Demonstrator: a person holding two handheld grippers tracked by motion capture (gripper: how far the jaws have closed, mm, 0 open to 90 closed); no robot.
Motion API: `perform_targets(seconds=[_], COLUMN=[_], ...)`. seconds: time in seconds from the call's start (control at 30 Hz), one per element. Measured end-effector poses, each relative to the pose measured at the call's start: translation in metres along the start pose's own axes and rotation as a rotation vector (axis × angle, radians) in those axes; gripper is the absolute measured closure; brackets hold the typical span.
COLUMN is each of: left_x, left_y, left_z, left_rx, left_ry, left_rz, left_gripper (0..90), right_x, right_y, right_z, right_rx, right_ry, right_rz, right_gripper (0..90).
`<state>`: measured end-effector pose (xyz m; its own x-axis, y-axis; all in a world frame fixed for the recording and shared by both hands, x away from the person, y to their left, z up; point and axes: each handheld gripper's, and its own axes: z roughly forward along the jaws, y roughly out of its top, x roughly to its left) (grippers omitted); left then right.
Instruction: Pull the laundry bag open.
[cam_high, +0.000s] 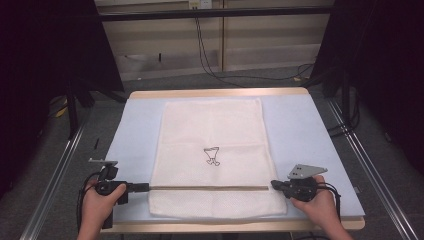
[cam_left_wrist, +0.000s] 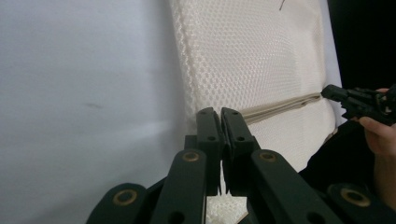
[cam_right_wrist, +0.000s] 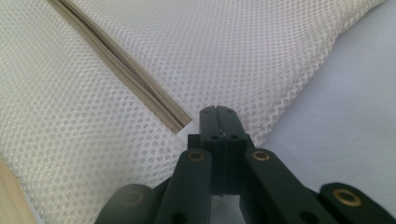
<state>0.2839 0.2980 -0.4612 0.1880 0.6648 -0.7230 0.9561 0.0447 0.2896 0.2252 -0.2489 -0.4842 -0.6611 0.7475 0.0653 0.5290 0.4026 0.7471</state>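
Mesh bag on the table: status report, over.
Left gripper shut at the zipper's left end, right gripper shut at its right end. Mesh bag flat, zipper closed. Nothing in the way.

High view: fixed above the person's side, facing forward and down on the whole table (cam_high: 325, 130), from far off. Left gripper view: rides the left gripper (cam_left_wrist: 220, 114), low and close over the left edge of the mesh laundry bag (cam_left_wrist: 252, 51), looking along its zipper (cam_left_wrist: 280, 105) toward the right gripper (cam_left_wrist: 334, 92). Right gripper view: rides the right gripper (cam_right_wrist: 218, 112), very near the zipper's (cam_right_wrist: 140, 88) right end. All three views share the bag's zipper line (cam_high: 207, 188).
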Motion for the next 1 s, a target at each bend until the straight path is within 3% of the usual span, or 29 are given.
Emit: perform_targets(seconds=[0.07,0.2,0.4,0.77,0.83,0.9,0.93,0.97,1.0], left_x=[0.0024,0.0018,0.0034,0.0052,0.0043,0.0029,0.0019,0.0014,-0.0001], left_y=[-0.0003,-0.0011,-0.0014,-0.0011,-0.0012,-0.0005,-0.0003,0.0007,0.001], left_z=[-0.0001,-0.0022,-0.0019,-0.0016,-0.002,-0.0045,-0.0055,-0.008,-0.0096], left_rx=[0.015,-0.001,0.002,0.014,-0.001,-0.035,-0.055,-0.078,-0.095], left_ry=[-0.004,-0.008,0.014,0.019,0.005,0.043,0.038,0.018,0.014], left_rz=[0.008,-0.001,0.005,0.013,0.015,0.045,0.038,0.04,0.046], left_gripper=[87.4,87.4,87.4,87.4,86.9,80.3,74.6,69.4,65.2], right_x=[-0.0001,-0.0006,-0.0004,-0.0005,-0.0003,-0.0013,-0.0021,-0.0028,-0.0043], right_y=[0.0001,0.0003,0.0004,0.0004,0.0002,0.0007,0.0018,0.0031,0.0052], right_z=[0.0001,0.0001,0.0003,0.0003,-0.0001,-0.0005,-0.0014,-0.002,-0.0029], right_rx=[0.0,0.0,-0.001,-0.001,-0.001,-0.003,-0.006,-0.012,-0.053], right_ry=[0.0,0.0,0.002,0.002,0.003,0.003,0.007,0.013,0.017], right_rz=[-0.003,-0.009,-0.008,-0.009,-0.006,-0.005,0.016,0.031,0.048], right_gripper=[90.0,90.0,90.0,90.0,90.0,90.0,87.3,79.7,68.8])
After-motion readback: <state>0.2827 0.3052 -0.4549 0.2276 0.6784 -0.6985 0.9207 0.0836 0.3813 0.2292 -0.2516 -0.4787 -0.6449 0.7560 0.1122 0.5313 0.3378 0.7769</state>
